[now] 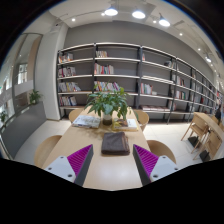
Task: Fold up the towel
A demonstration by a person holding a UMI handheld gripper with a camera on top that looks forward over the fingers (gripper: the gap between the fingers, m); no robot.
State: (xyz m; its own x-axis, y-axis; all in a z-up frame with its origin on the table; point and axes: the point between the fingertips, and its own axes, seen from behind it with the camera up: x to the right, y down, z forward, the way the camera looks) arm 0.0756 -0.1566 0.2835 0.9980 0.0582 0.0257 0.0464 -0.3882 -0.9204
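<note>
A dark grey towel (115, 143) lies folded in a compact rectangle on a light beige table (112, 168). My gripper (112, 163) is above the table, with the towel just beyond and between the fingertips. The fingers are spread wide apart, their purple pads (79, 160) facing inward, and nothing is held between them. The towel rests on the table by itself.
A potted green plant (108, 103) and books or papers (87, 121) stand on the table beyond the towel. Wooden chairs (160, 150) flank the table. Bookshelves (120, 80) line the back wall. Another table with chairs (205, 130) is at the right.
</note>
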